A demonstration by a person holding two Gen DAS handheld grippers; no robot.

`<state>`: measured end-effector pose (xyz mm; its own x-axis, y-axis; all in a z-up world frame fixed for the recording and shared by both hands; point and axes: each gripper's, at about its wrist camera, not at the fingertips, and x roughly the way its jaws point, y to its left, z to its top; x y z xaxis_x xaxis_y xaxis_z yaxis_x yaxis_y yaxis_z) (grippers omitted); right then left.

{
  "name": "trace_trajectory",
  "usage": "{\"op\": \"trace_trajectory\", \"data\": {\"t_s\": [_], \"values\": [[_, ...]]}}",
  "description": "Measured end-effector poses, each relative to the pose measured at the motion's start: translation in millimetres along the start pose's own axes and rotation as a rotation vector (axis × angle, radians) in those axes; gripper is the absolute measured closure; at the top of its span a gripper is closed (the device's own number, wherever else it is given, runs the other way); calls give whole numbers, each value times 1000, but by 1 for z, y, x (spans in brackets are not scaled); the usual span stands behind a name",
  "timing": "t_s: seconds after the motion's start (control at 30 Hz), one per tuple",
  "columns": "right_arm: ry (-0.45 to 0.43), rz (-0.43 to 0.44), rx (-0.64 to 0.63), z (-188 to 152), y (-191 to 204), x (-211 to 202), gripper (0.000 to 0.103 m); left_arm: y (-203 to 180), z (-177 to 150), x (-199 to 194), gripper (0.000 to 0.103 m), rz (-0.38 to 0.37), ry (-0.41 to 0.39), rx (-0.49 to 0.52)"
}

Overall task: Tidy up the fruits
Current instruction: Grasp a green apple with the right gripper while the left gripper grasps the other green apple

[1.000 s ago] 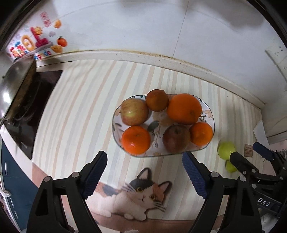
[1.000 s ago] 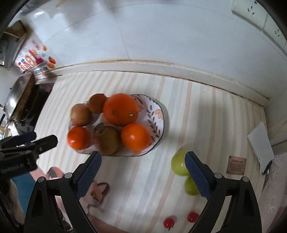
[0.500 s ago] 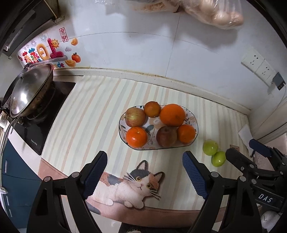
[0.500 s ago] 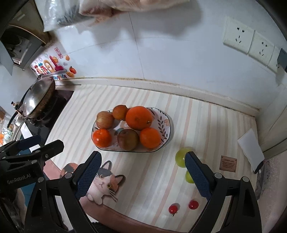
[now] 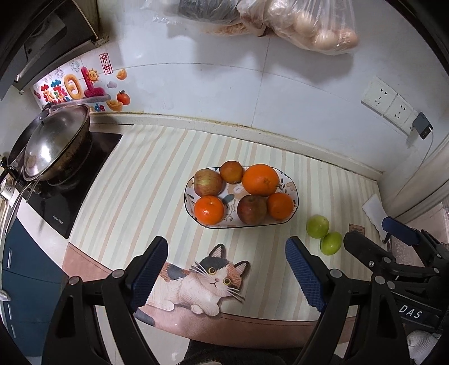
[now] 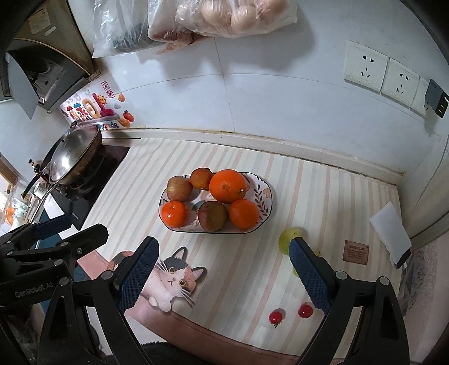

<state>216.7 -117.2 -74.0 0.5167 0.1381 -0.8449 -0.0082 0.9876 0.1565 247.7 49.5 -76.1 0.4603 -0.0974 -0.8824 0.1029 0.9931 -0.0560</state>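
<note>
A floral oval plate (image 5: 291, 193) (image 6: 266, 193) on the striped mat holds several fruits: a large orange (image 5: 260, 179), two smaller oranges, two apples and a small brownish fruit. Two green fruits (image 5: 317, 227) (image 5: 331, 243) lie on the mat right of the plate; in the right wrist view one green fruit (image 6: 289, 235) is partly behind a finger. Two cherry tomatoes (image 6: 276, 317) (image 6: 305, 311) lie near the front edge. My left gripper (image 5: 226, 269) and right gripper (image 6: 224, 269) are open, empty, held above the mat's front.
A lidded wok (image 5: 53, 146) sits on a black cooktop (image 5: 73, 202) at the left. Bags (image 5: 280, 19) hang on the tiled wall above. Wall sockets (image 6: 384, 70) are at the right. A white card (image 6: 390, 230) and small label (image 6: 356, 252) lie at the right.
Both grippers have pulled back and up from the plate, so the plate looks smaller and more of the wall and counter shows. Both stay open and empty.
</note>
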Motion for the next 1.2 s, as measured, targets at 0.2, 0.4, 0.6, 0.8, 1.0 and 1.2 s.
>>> {"op": "trace_trajectory", "data": {"t_s": [0.2,0.4,0.6,0.8,1.0,1.2], "values": [[-5,49,52,-2,-17,-2,7,-9,-1,7,17,-4,12,-1],[3,18,201,-15,-82,5,7,-38,2,37,17,11,56,50],[105,-7,361,-49,-163,49,18,-84,5,85,17,3,132,129],[188,45,493,-85,-215,105,37,-133,2,143,17,22,227,228],[245,119,526,-94,-220,166,36,-161,7,185,17,68,294,289],[270,147,525,-92,-216,207,43,-172,21,206,17,25,358,269]]}}
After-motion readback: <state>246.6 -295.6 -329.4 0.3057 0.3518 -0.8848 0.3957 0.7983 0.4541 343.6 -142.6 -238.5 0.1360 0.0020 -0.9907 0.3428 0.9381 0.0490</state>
